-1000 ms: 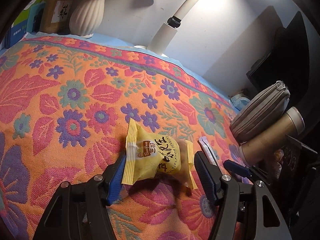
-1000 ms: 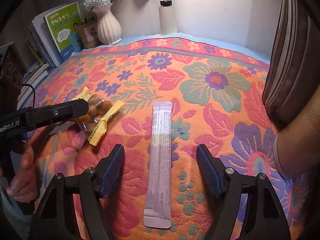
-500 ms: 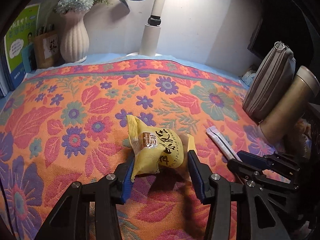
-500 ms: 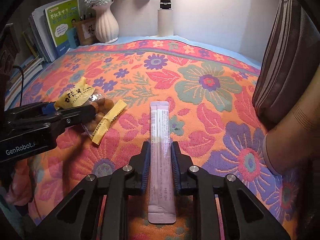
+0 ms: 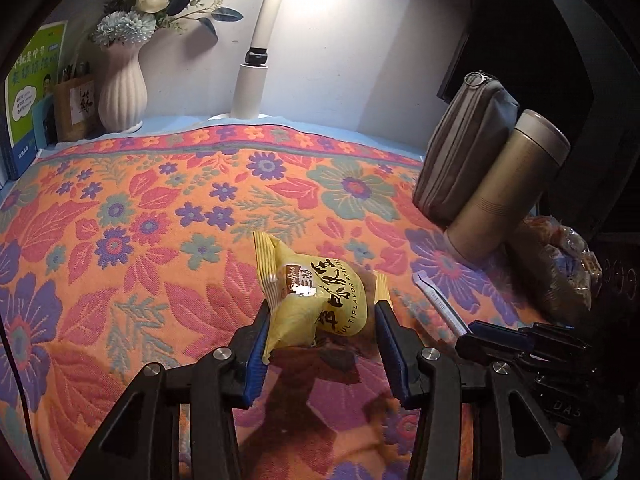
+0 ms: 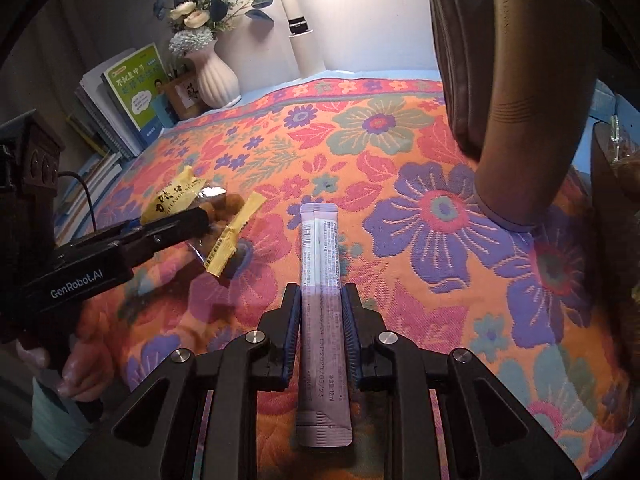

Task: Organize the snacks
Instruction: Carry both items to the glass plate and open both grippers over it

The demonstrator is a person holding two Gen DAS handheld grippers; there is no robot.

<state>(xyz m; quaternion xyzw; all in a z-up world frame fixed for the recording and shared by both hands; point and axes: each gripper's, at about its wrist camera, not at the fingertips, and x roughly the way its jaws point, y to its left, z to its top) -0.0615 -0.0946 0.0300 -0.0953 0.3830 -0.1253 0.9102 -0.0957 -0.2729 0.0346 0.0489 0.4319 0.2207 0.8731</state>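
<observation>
A yellow peanut packet (image 5: pixel 316 300) hangs a little above the floral cloth (image 5: pixel 140 240), casting a shadow below it. My left gripper (image 5: pixel 320 332) is shut on its sides. My right gripper (image 6: pixel 320 312) is shut on a pale purple stick sachet (image 6: pixel 318 240), which runs lengthwise between the blue pads and sticks out at both ends. In the right wrist view the left gripper (image 6: pixel 180 228) comes in from the left with the peanut packet (image 6: pixel 176 200), a hand below it. The left wrist view shows the right gripper (image 5: pixel 520 344) at lower right with the sachet's tip (image 5: pixel 440 304).
A gold thermos (image 5: pixel 508 188) leans against a grey zip pouch (image 5: pixel 460 148) at the right, with a clear bag of brown snacks (image 5: pixel 560 264) beside them. A white vase (image 5: pixel 122 88), books (image 6: pixel 136 88) and a lamp post (image 5: pixel 252 84) line the back wall.
Both grippers went from open to shut, the left on the peanut packet, the right on the sachet. Both have since risen and shifted toward the thermos side with their loads.
</observation>
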